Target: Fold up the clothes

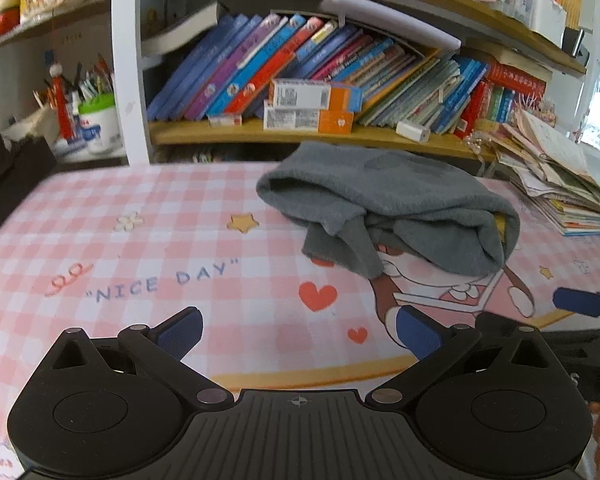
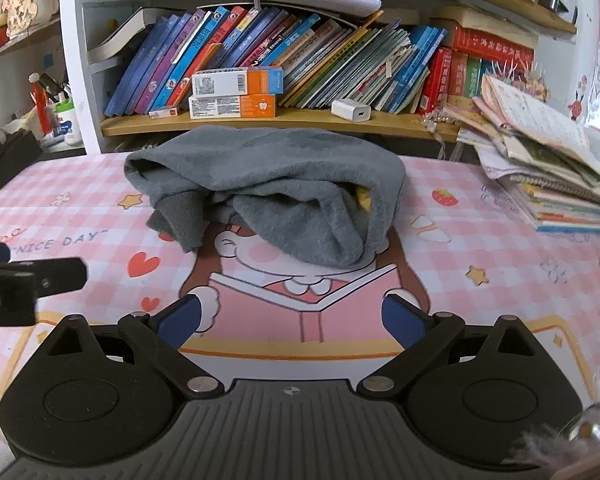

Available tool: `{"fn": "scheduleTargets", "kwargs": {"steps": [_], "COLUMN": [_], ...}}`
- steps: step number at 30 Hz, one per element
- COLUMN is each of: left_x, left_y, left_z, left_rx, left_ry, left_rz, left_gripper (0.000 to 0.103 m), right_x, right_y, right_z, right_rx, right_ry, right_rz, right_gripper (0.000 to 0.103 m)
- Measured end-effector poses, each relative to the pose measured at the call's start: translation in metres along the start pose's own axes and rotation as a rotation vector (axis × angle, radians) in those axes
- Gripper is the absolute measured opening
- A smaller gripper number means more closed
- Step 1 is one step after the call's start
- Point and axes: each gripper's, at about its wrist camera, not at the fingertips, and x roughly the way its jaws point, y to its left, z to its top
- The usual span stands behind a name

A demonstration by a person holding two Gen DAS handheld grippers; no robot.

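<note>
Grey fleece clothing, a soft crumpled garment point(image 2: 268, 192), lies in a loose heap towards the back of the table point(image 2: 480, 240), which is covered by a pink checked mat printed with a cartoon figure and the words "NICE DAY". The heap sits just in front of a wooden shelf of leaning books point(image 2: 284, 60), and a stack of notebooks and papers point(image 2: 540, 160) rests at the right, near but not touching it. A flap of the cloth point(image 2: 180, 224) hangs out at the front left of the pile, and a small patch of yellow point(image 2: 362, 196) shows inside a fold at the right; what it belongs to cannot be told.

The left gripper point(image 1: 298, 330) is held low over the mat with its blue-padded fingers spread wide and nothing between them. The right gripper point(image 2: 292, 320) is likewise spread and empty, aimed almost squarely at the heap. Both are well short of the cloth.

The step in hand is judged to be the first reach, so folding proper has not begun. It would be done best if the garment were spread flat before any fold is attempted: an outer edge should be picked, not the bunched middle, where several layers would be caught together. The loose flap at the front left offers a clear single layer for the left gripper, and the rounded right end could be taken by the right one. The cloth should be drawn forward, away from the shelf and the paper stack, so that neither is snagged.
</note>
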Motion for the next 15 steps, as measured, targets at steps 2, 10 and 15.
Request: {"fn": "scheduleTargets", "kwargs": {"steps": [2, 10, 15], "left_x": [0.0, -0.001, -0.004], "left_y": [0.001, 0.001, 0.006], "left_z": [-0.002, -0.004, -0.004], "left_rx": [-0.011, -0.004, -0.019], "left_ry": [0.005, 0.037, 0.022], "left_rz": [-0.018, -0.011, -0.013], "left_gripper": [0.103, 0.103, 0.103], "right_x": [0.003, 0.027, 0.047], "right_y": [-0.002, -0.018, -0.025], "right_z": [0.003, 0.029, 0.04], "right_rx": [-0.026, -0.136, -0.172], "right_ry": [-0.006, -0.041, -0.025], "right_rz": [-0.015, -0.077, -0.108], "right_gripper": [0.094, 0.062, 0.054]}}
